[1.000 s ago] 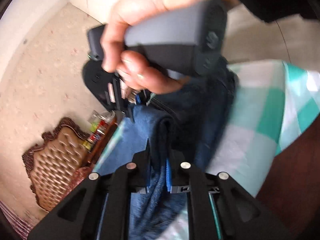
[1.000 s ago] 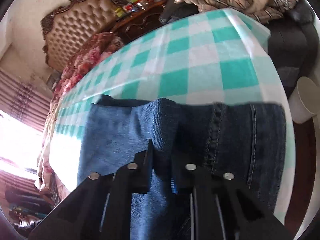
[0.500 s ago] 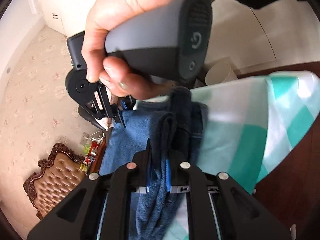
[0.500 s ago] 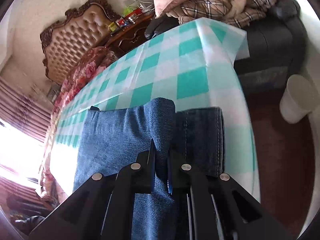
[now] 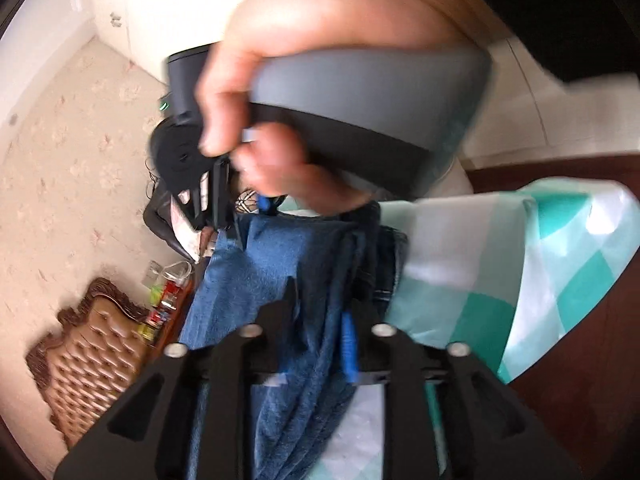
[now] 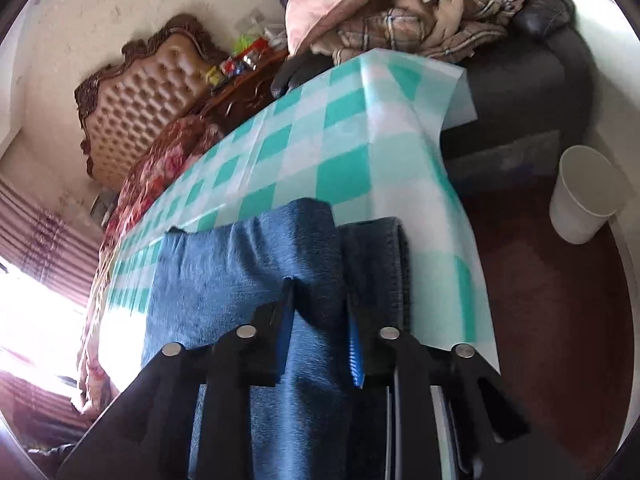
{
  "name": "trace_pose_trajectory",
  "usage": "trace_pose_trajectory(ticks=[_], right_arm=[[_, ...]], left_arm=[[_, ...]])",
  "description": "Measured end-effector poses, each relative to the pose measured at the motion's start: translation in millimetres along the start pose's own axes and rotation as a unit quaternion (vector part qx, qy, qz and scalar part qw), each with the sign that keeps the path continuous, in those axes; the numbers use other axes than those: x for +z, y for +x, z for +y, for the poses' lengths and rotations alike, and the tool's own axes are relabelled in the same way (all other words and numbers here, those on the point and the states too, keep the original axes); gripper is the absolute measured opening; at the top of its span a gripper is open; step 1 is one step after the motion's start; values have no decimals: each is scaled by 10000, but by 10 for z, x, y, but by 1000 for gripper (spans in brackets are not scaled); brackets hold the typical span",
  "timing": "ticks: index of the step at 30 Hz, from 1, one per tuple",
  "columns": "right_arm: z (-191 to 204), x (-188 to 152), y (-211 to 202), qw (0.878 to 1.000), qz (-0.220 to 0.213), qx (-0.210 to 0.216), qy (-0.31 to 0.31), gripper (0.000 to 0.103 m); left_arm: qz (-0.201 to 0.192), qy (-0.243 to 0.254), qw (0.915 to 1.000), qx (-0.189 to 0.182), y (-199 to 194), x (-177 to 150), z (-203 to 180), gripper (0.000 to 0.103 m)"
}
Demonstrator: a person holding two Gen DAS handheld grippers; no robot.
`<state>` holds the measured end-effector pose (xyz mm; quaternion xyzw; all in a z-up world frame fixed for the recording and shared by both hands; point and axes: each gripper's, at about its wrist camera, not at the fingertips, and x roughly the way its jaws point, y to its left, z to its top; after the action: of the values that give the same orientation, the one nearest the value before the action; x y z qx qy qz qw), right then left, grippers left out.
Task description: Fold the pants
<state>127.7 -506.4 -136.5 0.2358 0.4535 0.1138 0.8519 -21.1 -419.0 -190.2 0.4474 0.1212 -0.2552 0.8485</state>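
Note:
Blue denim pants (image 6: 240,272) lie folded on a table with a teal-and-white checked cloth (image 6: 340,140), close to its right edge. My right gripper (image 6: 320,308) points down at them. Its jaws are opening, and a raised fold of denim sits between the pads without being pinched. In the left wrist view my left gripper (image 5: 320,312) straddles another fold of the pants (image 5: 260,264). Its jaws are opening too, and the blue pad (image 5: 348,340) stands off the cloth. A hand (image 5: 320,40) grips the right gripper's grey handle (image 5: 368,104) just above the pants.
A white bin (image 6: 584,196) stands on the dark red floor to the right of the table. A dark sofa (image 6: 520,72) heaped with blankets and pillows (image 6: 420,20) lies beyond the far end. A tufted headboard (image 6: 140,100) and floral bedding (image 6: 160,160) are at the left.
Both pairs of jaws have widened around the denim folds that they pinched before. The right gripper moved along the table and the pants now lie shorter, near the edge.

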Motion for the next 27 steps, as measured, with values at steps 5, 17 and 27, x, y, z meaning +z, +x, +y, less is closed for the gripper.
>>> trace_pose_trajectory(ticks=[5,17,27], right_arm=[[140,-22,-564,9884,-1060,-1084,-83,33],[943,-923,-239,9499,-1130,-2799,-810,62],[592,-988,-35,9583,-713,-2753,-297,57]], left_arm=[[-365,-1341,9885,-604,-500,-292,814,58],[424,-3296,9106,-2457,951,-469,2472,15],[955,-3704,8894,-2503,1471,-348,2142,14]])
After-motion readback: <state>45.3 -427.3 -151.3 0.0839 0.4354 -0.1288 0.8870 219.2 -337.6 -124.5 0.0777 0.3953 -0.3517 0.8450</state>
